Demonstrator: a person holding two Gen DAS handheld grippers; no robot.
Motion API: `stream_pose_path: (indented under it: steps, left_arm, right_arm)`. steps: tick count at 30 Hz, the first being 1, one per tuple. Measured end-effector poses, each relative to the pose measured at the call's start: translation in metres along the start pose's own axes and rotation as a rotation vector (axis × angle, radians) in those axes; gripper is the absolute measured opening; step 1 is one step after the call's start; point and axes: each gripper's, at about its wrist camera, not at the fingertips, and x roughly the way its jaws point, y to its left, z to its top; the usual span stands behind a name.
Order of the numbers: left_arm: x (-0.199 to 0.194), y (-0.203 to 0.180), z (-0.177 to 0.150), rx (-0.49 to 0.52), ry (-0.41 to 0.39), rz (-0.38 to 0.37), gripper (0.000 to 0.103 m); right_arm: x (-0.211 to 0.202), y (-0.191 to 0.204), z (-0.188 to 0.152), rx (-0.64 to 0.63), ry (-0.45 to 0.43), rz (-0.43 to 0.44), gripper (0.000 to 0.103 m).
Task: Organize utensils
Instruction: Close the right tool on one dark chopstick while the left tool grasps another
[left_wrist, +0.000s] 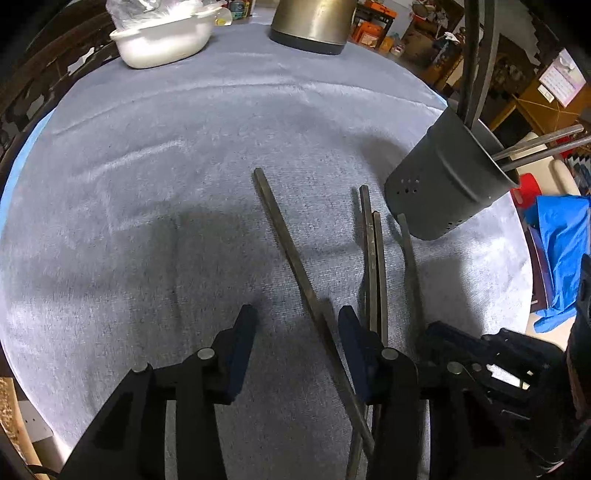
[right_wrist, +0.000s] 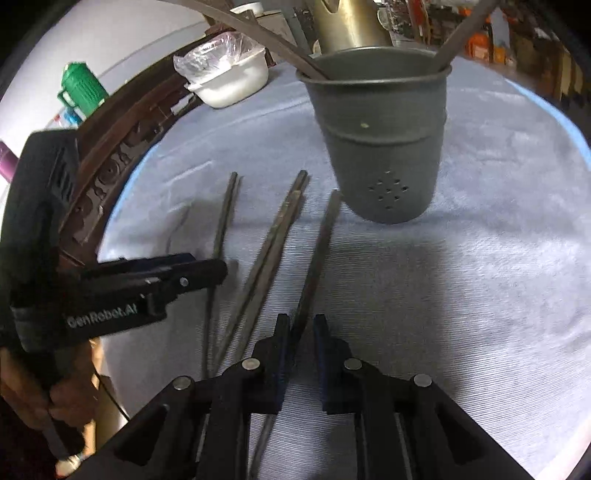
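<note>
Four dark, slim, square-ended chopsticks are lying on the grey-clothed counter (left_wrist: 147, 184) before the dark perforated holder (right_wrist: 380, 147), which is already carrying several utensils: a lone chopstick (left_wrist: 284, 240), a touching pair (left_wrist: 373, 254), and the rightmost chopstick (right_wrist: 317, 258). The left claw (left_wrist: 295, 325) is hovering spread wide astride the lone chopstick, while the right claw (right_wrist: 301, 328) is straddling the rightmost chopstick with jaws narrowly apart; whether they are pinching it, I cannot tell. A white dish (left_wrist: 162, 37) and a metal pot (left_wrist: 310, 22) are sitting at the counter's far edge.

Left claw (left_wrist: 295, 325) gapes wide; right claw (right_wrist: 301, 328) is nearly closed.
</note>
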Motion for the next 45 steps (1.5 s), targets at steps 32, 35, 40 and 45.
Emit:
stream_pose_path:
  steps: [32,35,40,45]
  left_arm:
    - [-0.014,0.035,-0.020,-0.044,0.067,-0.163,0.029]
    - [-0.015,0.036,-0.004,-0.049,0.048,-0.151,0.037]
    - [-0.001,0.025,0.021,-0.033,0.057,-0.098,0.038]
    - [0.003,0.014,0.041,-0.010,0.051,-0.085,0.039]
  right_arm:
    - [0.000,-0.028,0.005,0.107,0.164,0.054,0.014]
    - [0.002,-0.030,0.016,0.113,0.141,0.031,0.021]
    - [0.012,-0.028,0.034,0.111,0.152,-0.005,0.024]
    - [0.018,-0.021,0.045,0.097,0.150,-0.041,0.024]
